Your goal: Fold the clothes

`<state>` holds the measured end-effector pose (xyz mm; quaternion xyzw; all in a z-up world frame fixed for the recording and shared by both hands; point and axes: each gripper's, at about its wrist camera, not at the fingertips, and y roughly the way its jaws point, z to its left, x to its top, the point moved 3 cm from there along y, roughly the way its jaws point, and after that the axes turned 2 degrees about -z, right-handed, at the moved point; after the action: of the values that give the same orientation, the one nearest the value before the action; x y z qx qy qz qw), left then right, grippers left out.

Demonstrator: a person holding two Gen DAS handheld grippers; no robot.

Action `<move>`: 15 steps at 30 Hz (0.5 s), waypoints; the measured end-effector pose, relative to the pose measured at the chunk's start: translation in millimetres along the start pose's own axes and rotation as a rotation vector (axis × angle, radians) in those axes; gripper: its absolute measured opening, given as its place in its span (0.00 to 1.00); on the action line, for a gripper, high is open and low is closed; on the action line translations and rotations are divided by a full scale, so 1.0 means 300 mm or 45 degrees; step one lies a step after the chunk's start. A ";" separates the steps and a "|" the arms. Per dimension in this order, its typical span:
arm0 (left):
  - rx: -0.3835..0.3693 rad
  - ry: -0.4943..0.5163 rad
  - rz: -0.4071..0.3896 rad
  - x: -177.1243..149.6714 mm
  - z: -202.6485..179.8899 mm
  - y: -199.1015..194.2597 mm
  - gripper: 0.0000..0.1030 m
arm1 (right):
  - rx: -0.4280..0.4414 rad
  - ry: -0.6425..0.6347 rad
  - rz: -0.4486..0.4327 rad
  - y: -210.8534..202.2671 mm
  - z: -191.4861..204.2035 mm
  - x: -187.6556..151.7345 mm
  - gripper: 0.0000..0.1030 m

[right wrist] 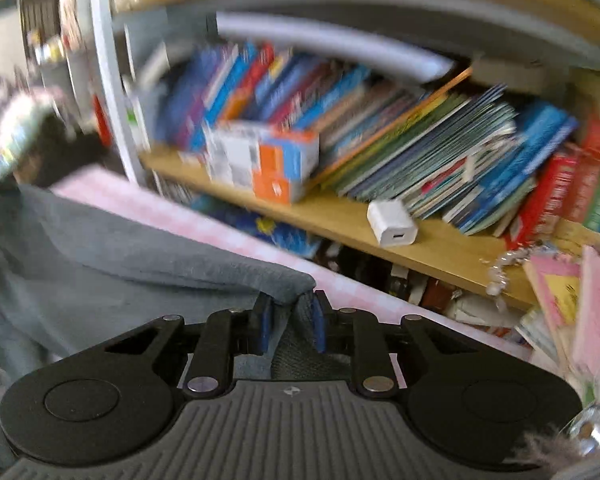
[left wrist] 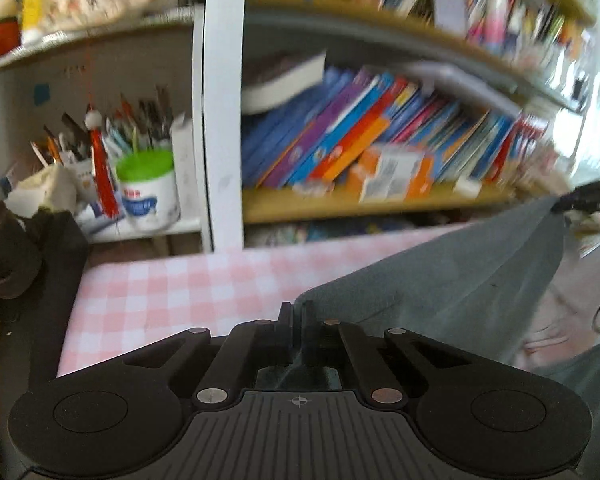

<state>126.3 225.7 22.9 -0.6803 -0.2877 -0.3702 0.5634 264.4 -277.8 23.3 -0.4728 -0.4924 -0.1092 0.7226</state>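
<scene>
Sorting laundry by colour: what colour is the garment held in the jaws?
Grey-blue, plain; the garment shows best in the left wrist view.

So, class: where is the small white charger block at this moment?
In the right wrist view, the white charger block lies on the wooden shelf, right of the orange-and-white box, just in front of the leaning books.

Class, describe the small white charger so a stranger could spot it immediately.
Find the wooden bookshelf behind the pink checked table. On its board, right of the orange and white box, lies the white charger. It alone is a plain white cube with a port slot.
</scene>
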 end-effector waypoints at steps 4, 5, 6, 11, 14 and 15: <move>-0.133 -0.162 -0.114 0.012 0.021 -0.087 0.02 | 0.127 0.194 -0.092 -0.155 -0.031 -0.008 0.19; -0.131 -0.203 -0.143 0.011 0.037 -0.081 0.02 | 0.139 0.245 -0.099 -0.162 -0.048 -0.015 0.19; -0.119 -0.232 -0.137 0.010 0.053 -0.053 0.02 | 0.117 0.271 -0.075 -0.141 -0.066 -0.019 0.19; 0.176 -0.292 0.113 -0.008 0.139 0.211 0.15 | -0.167 0.235 0.198 0.155 -0.124 -0.041 0.30; 0.424 -0.316 0.282 -0.020 0.191 0.366 0.16 | -0.430 0.148 0.237 0.270 -0.119 -0.022 0.38; 0.389 -0.298 0.259 -0.013 0.176 0.351 0.16 | -0.450 0.132 0.219 0.278 -0.110 -0.006 0.38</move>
<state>218.7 256.4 -43.4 -0.6509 -0.3337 -0.1822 0.6571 335.4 -260.3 -28.4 -0.6264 -0.3854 -0.1560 0.6593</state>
